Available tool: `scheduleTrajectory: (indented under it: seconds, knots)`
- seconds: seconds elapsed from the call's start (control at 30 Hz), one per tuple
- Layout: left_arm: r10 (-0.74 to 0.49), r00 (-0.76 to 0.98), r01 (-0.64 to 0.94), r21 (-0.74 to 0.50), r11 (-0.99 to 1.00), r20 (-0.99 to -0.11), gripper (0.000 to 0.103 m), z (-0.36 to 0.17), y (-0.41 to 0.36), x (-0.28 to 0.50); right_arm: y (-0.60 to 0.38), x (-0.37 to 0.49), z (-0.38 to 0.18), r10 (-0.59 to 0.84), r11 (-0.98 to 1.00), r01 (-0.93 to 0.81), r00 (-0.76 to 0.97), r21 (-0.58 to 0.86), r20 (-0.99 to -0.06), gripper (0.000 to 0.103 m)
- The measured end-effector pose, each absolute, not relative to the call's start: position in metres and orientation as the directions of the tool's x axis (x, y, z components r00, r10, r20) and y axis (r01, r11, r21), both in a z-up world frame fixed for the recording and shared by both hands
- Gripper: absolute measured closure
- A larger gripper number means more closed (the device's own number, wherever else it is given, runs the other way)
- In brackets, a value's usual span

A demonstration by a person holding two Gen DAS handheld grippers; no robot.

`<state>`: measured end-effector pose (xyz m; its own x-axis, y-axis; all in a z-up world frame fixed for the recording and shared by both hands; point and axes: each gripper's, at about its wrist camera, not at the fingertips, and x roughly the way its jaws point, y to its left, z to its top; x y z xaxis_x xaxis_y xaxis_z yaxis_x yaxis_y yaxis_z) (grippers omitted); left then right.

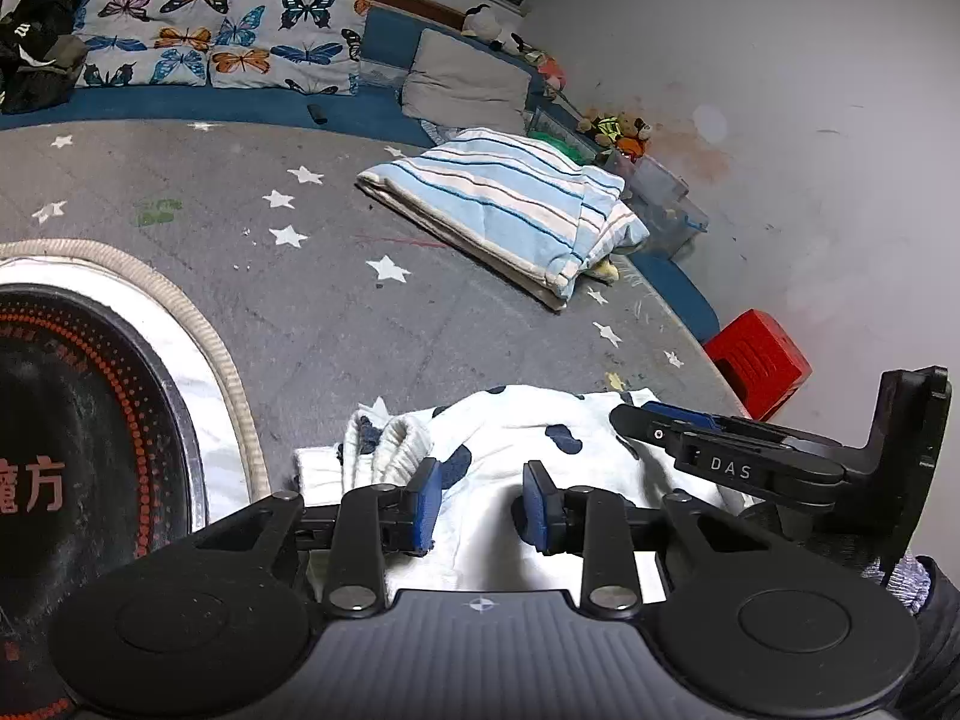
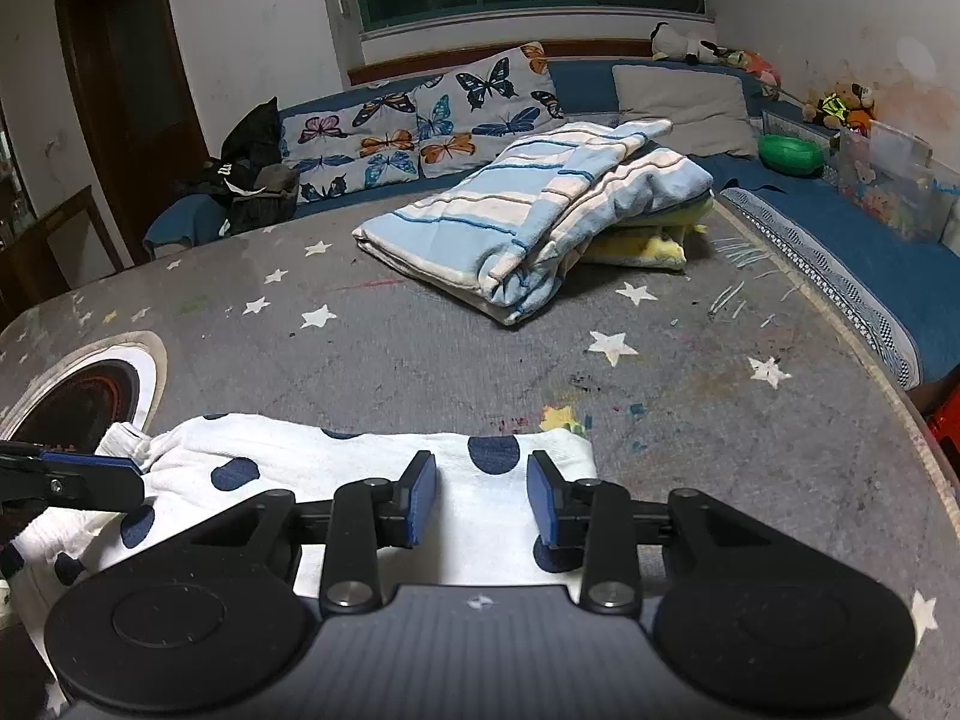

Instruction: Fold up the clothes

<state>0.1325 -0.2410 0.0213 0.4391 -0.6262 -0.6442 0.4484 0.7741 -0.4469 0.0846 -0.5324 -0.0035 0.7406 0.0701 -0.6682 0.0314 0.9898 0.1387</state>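
Observation:
A white garment with dark blue spots (image 2: 360, 474) lies folded on the grey star-patterned table, near its front edge; it also shows in the left wrist view (image 1: 516, 450). My right gripper (image 2: 480, 498) is open, its blue pads hovering over the garment's right part. My left gripper (image 1: 477, 504) is open over the garment's left part, near its ribbed cuff (image 1: 396, 444). The right gripper's finger shows in the left wrist view (image 1: 690, 432), lying over the garment's right side. The left gripper's finger shows at the right wrist view's left edge (image 2: 78, 471).
A folded blue-striped blanket (image 2: 528, 204) lies at the table's far side over something yellow (image 2: 648, 246). A round black cooktop (image 1: 78, 438) is set in the table at left. A blue bench with butterfly cushions (image 2: 420, 126) runs behind. A red stool (image 1: 759, 360) stands at right.

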Motion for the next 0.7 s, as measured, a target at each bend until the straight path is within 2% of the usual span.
scheduleTrajectory:
  seconds: [0.1,0.2,0.3,0.53,0.7]
  knots:
    - [-0.619,0.449,0.452,-0.434,0.779,-0.645,0.069,0.026,-0.242,0.129,-0.53,0.081,0.001,0.066,0.991,0.027,0.743,0.128,-0.666,0.061]
    - [-0.614,0.462,0.465,-0.414,0.782,-0.64,0.063,0.032,-0.242,0.123,-0.527,0.072,0.009,0.067,0.992,0.019,0.751,0.123,-0.657,0.059]
    - [-0.609,0.477,0.482,-0.39,0.784,-0.634,0.058,0.038,-0.242,0.115,-0.52,0.058,0.017,0.081,0.993,-0.002,0.759,0.122,-0.646,0.052]
    - [-0.595,0.502,0.54,-0.309,0.783,-0.628,0.057,0.042,-0.243,0.087,-0.501,0.01,0.022,0.133,0.988,-0.051,0.768,0.146,-0.626,0.052]
    - [-0.576,0.522,0.572,-0.242,0.784,-0.629,0.057,0.038,-0.245,0.071,-0.487,-0.024,0.017,0.117,0.993,-0.073,0.779,0.096,-0.615,0.052]
